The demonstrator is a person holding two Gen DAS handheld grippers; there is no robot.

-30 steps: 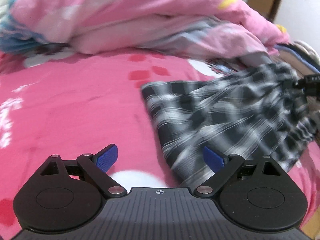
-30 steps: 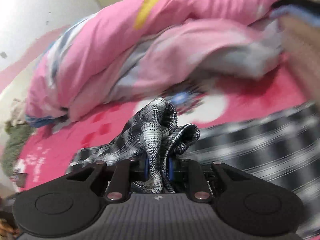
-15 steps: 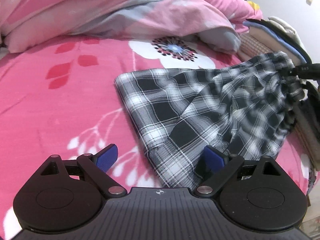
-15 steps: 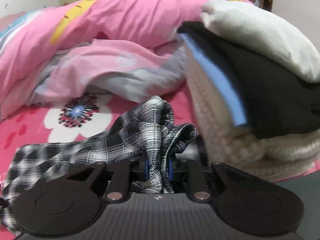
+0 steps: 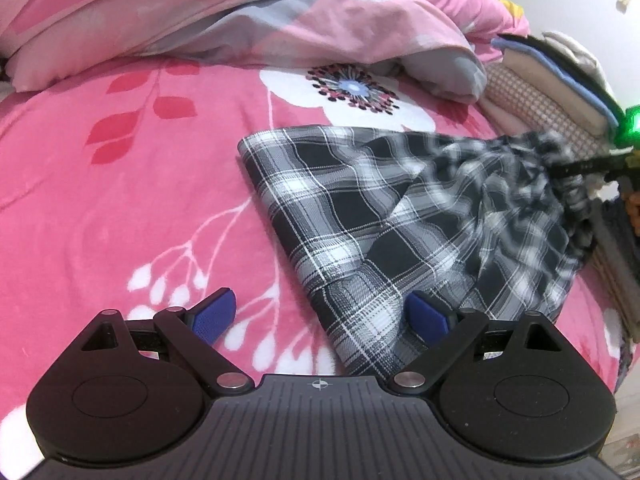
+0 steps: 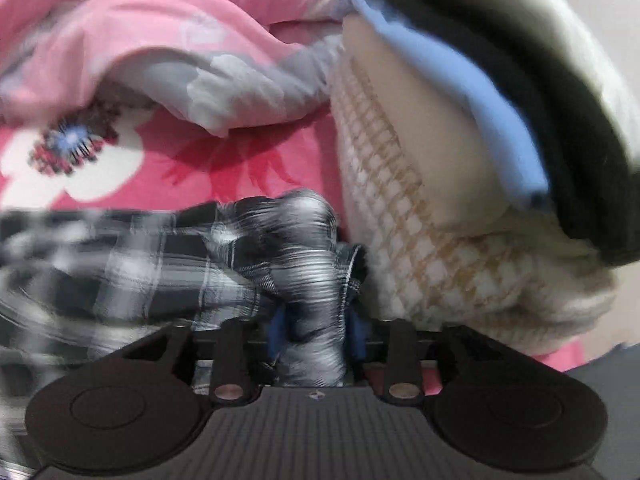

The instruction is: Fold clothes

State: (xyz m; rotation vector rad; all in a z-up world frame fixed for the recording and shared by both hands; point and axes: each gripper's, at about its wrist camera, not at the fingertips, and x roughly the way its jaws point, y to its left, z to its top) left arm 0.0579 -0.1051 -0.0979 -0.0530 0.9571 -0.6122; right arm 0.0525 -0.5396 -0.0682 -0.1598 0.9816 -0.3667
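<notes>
Left wrist view: left gripper (image 5: 318, 316) spread wide above plaid garment (image 5: 384, 216), near corner between the pads, unpinched, on pink bedsheet (image 5: 120, 184).
Right wrist view: right gripper (image 6: 316, 330) opening, bunched plaid garment (image 6: 312, 280) between; folded stack (image 6: 460, 160) right.

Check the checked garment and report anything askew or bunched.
The checked garment lies flat at its left end, but its right end is gathered into a bunch between the right gripper, whose jaws are opening, beside the stack of folded clothes.
</notes>
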